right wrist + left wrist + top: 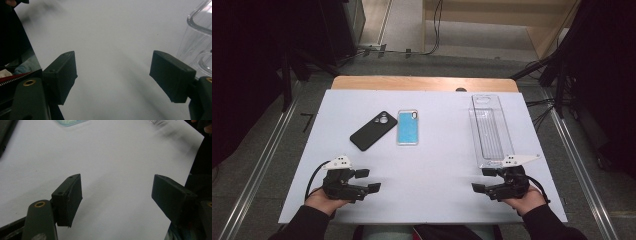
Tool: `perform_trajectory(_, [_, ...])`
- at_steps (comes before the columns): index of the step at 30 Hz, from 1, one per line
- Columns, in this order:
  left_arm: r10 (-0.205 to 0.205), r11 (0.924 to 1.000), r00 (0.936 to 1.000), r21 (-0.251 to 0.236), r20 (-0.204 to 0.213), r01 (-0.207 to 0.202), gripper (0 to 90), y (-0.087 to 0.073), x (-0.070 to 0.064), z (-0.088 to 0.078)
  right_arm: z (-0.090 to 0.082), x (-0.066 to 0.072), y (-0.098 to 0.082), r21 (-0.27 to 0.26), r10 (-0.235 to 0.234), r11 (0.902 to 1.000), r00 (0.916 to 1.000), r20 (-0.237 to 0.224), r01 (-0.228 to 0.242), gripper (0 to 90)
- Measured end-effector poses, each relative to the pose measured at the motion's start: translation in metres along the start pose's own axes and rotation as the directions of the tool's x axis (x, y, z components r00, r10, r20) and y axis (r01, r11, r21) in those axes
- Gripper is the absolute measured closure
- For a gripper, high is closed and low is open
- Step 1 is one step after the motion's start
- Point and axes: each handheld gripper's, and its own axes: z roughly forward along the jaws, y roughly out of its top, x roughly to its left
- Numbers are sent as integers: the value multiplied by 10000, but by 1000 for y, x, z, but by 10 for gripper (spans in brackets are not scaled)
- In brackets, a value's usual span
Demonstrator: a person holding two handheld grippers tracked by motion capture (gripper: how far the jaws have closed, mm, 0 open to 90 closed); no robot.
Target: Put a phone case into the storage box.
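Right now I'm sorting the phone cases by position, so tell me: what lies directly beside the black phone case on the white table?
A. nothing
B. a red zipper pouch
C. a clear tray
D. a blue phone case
D: the blue phone case lies just right of the black phone case, while the clear tray sits far off near the table's right edge.

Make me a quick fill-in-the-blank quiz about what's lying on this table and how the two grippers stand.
1. The black phone case lies to the ____ of the blue phone case in the high view.
2. The long tray on the white table is made of ____ plastic.
3. The left gripper and the right gripper both have their fingers ____, with nothing between them.

Missing words: left; clear; open
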Motion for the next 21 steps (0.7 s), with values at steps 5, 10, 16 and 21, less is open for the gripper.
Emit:
perform_trajectory(5, [-49,10000,10000,64,14,49,248,0,0,1,0,0,0,-12,-30,10000,10000,-15,30,198])
perform_trajectory(10, [-84,10000,9999,48,110,84,248,1,-1,1,1,1,1,73,-60,10000,10000,-5,60,199])
perform_trajectory(16, [-4,10000,9999,47,132,3,248,2,-2,1,0,2,0,192,-60,9998,10000,73,59,199])
perform_trajectory(21, [-7,10000,10000,12,99,7,248,1,-3,0,0,3,0,175,-51,9998,10000,52,51,201])
